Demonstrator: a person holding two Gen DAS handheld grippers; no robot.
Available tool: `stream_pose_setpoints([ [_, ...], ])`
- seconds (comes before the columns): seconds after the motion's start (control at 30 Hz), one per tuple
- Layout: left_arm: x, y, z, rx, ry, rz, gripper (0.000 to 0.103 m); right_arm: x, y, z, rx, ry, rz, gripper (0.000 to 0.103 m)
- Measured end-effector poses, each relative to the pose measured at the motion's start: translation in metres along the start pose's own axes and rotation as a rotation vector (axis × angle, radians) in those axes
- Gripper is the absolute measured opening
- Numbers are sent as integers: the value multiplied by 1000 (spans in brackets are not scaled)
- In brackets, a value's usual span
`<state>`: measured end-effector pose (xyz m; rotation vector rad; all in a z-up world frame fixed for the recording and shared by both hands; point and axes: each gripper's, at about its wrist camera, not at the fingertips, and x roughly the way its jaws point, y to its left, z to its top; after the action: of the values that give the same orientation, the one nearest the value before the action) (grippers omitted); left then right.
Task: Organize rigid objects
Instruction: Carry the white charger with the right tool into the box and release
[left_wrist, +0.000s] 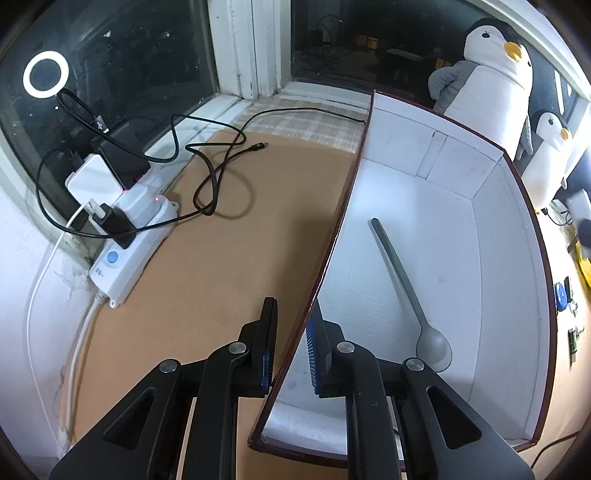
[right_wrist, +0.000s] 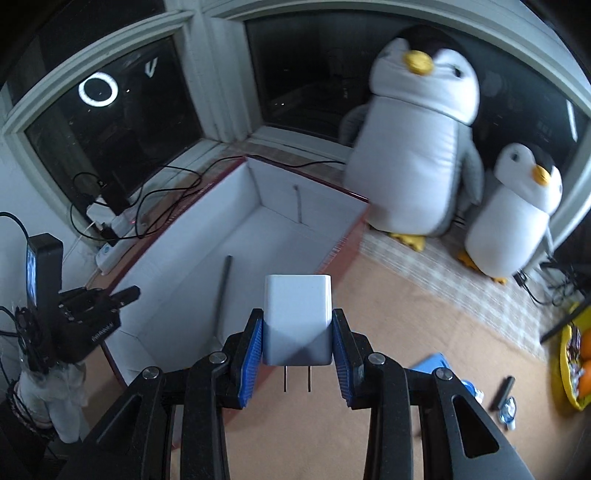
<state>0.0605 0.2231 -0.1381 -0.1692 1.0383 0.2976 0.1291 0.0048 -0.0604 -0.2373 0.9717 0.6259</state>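
A white-lined box with a dark red rim (left_wrist: 354, 173) lies on the brown table; a grey spoon (left_wrist: 402, 284) rests inside it. My left gripper (left_wrist: 293, 325) straddles the box's left wall, its blue pads closed on the wall. In the right wrist view my right gripper (right_wrist: 297, 325) is shut on a white charger plug (right_wrist: 297, 314), prongs pointing back, held above the near edge of the box (right_wrist: 177, 221). The spoon's handle (right_wrist: 222, 288) shows inside the box. The left gripper's body (right_wrist: 85, 314) is at the box's left side.
A white power strip (left_wrist: 129, 240) with plugs and black cables (left_wrist: 214, 177) lies left of the box by the window. Two plush penguins (right_wrist: 413, 155) stand right of the box. A blue object (right_wrist: 434, 363), a black stick (right_wrist: 502, 393) and a yellow bowl (right_wrist: 569, 369) lie at right.
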Motion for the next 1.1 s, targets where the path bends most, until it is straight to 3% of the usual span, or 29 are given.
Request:
stream_pose_setpoints([
  [0.37,0,1,-1,-4,-9,-10,13,70,57,24,-113,117,-2,32],
  [0.77,-1,0,0,-7,-9,-14,13,142,88,16,-237,297,-78,32],
  [1.03,-3,-1,0,-6,-13,-11,13,149,89,19,-248,330,-85,32],
  [1.1,-3,-1,1,-5,-13,-7,13,146,91,21,-254,315,-78,38],
])
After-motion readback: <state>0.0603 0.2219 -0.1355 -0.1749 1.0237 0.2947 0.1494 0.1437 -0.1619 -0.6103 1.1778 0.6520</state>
